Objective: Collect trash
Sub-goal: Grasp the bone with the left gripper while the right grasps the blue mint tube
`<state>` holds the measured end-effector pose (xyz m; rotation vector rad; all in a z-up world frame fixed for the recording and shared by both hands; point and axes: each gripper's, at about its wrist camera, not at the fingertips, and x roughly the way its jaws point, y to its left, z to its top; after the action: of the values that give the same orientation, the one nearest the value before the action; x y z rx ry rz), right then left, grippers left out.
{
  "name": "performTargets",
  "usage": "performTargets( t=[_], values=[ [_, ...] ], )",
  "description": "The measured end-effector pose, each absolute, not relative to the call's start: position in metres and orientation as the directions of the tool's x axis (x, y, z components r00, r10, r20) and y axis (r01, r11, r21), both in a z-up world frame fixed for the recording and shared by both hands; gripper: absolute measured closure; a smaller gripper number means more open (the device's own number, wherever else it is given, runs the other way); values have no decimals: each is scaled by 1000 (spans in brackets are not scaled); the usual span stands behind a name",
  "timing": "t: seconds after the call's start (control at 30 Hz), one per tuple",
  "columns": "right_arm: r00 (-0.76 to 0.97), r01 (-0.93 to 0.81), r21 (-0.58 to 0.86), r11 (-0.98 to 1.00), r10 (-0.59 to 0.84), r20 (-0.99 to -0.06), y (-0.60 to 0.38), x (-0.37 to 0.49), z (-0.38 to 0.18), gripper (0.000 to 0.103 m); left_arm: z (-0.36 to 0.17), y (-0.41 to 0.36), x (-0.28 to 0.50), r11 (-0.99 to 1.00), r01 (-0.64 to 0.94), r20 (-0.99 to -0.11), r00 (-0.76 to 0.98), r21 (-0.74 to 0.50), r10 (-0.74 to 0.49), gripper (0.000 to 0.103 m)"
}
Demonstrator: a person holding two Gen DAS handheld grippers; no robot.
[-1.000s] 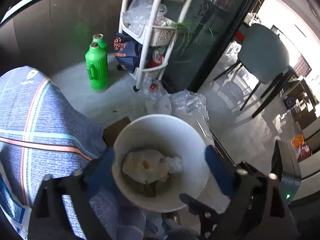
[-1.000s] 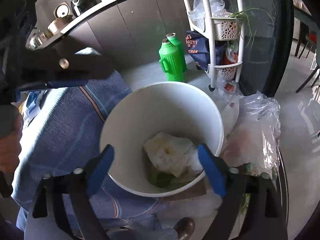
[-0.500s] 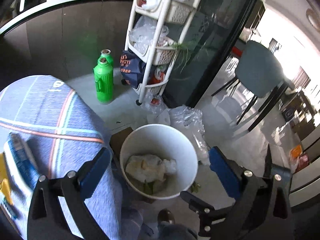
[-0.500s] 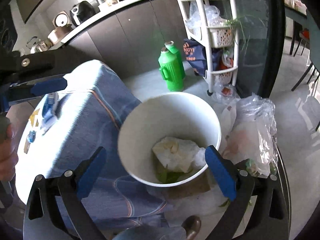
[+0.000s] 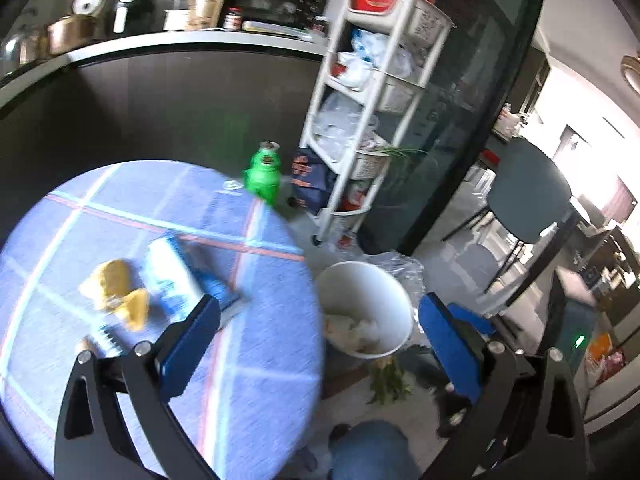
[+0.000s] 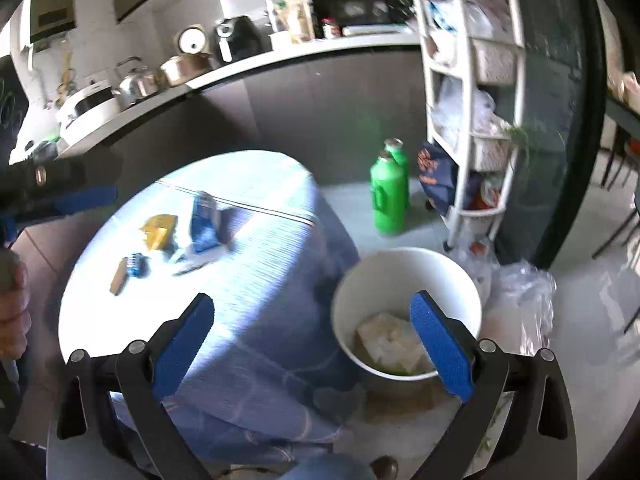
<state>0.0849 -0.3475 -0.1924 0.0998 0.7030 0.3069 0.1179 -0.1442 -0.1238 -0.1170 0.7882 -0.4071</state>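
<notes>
A white bucket (image 5: 366, 288) (image 6: 404, 276) stands on the floor beside a round table covered with a blue checked cloth (image 5: 248, 380) (image 6: 264, 280); crumpled paper trash (image 6: 390, 340) lies in it. On the cloth lie a blue and white carton (image 5: 176, 276) (image 6: 204, 226), a yellow wrapper (image 5: 116, 292) (image 6: 158, 232) and a small blue-ended brush (image 6: 128, 266). My left gripper (image 5: 316, 328) hangs open and empty above the table edge. My right gripper (image 6: 312, 340) is open and empty between table and bucket. The left gripper's blue finger shows at the left edge of the right wrist view.
A green bottle (image 6: 386, 196) and a white tiered rack (image 5: 372, 128) stand on the floor behind the bucket. Clear plastic bags (image 6: 524, 300) lie right of it. Appliances line a dark counter (image 6: 248, 76). A grey chair (image 5: 528, 196) stands at the right. A hand (image 6: 12, 312) is at left.
Both grippers have risen and drawn back from over the bucket. The tabletop with its carton, wrapper and brush has come into view, and the bucket now looks smaller and lower right.
</notes>
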Motion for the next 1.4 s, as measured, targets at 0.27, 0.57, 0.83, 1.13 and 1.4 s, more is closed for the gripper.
performTargets(
  t=[0.27, 0.57, 0.83, 1.13, 1.4],
  values=[
    [660, -338, 225, 914, 400, -635, -290, 82, -175, 9, -128, -50, 82, 959, 138, -683, 678, -246, -273, 4],
    [572, -462, 203, 863, 465, -676, -200, 95, -175, 10, -155, 41, 54, 959, -36, -719, 669, -283, -187, 4],
    [525, -539, 153, 828, 473, -708, -139, 129, -175, 39, -175, 72, 54, 942, -42, -723, 653, -332, -226, 11],
    [403, -623, 156, 766, 486, -776, -91, 159, -211, 71, -196, 78, 70, 937, -30, -747, 612, -349, -259, 36],
    [369, -631, 164, 758, 479, -796, -70, 174, -236, 82, -206, 88, 82, 924, -31, -750, 595, -380, -289, 46]
  ],
)
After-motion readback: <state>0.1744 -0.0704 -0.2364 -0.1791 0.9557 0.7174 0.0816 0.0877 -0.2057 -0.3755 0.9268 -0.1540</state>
